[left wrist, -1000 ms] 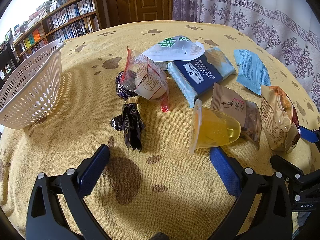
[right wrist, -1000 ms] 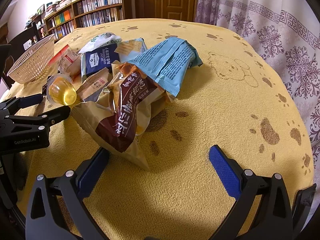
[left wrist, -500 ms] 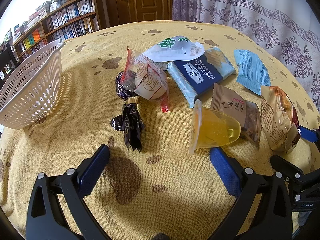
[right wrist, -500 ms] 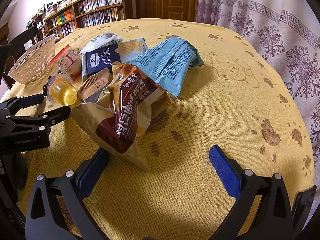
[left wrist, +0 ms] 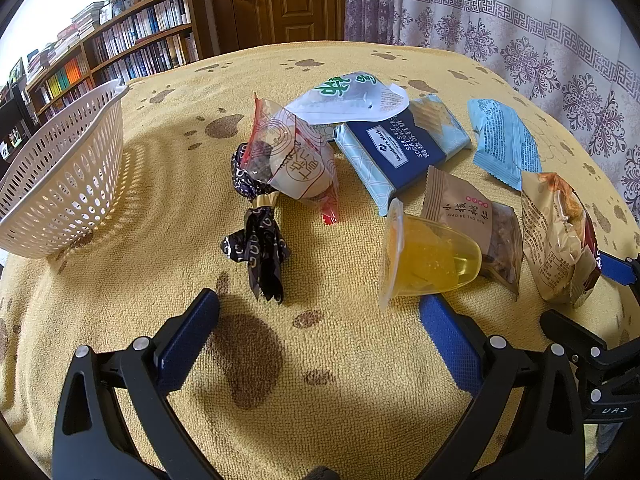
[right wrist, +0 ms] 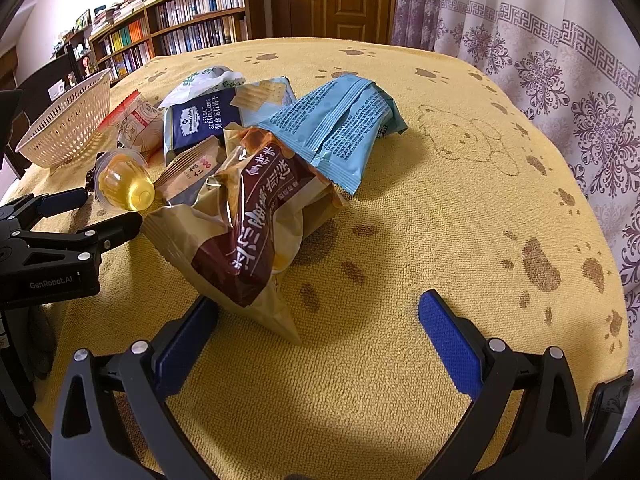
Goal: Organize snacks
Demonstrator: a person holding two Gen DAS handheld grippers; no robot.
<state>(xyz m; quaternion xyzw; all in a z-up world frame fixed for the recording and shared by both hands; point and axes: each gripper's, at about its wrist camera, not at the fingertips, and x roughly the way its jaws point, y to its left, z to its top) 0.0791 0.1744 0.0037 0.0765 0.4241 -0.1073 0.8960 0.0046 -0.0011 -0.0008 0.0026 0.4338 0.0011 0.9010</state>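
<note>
Snacks lie in a loose pile on the yellow paw-print cloth. In the left wrist view I see a dark twisted candy (left wrist: 260, 236), a clear red-edged bun packet (left wrist: 296, 160), a navy cracker pack (left wrist: 400, 148), a yellow jelly cup (left wrist: 428, 256) on its side, a walnut packet (left wrist: 476, 216) and a tan-and-maroon bag (left wrist: 560, 232). My left gripper (left wrist: 320, 312) is open just short of the candy and cup. My right gripper (right wrist: 318, 312) is open, its left finger beside the tan-and-maroon bag (right wrist: 248, 224). A light blue packet (right wrist: 340, 124) rests behind that bag.
A white perforated basket (left wrist: 60, 176) stands at the left on the cloth. A white-and-green pouch (left wrist: 352, 96) lies behind the crackers. Bookshelves (left wrist: 120, 52), a wooden door and a patterned curtain (left wrist: 520, 32) surround the table. Bare cloth (right wrist: 480, 200) stretches right of the pile.
</note>
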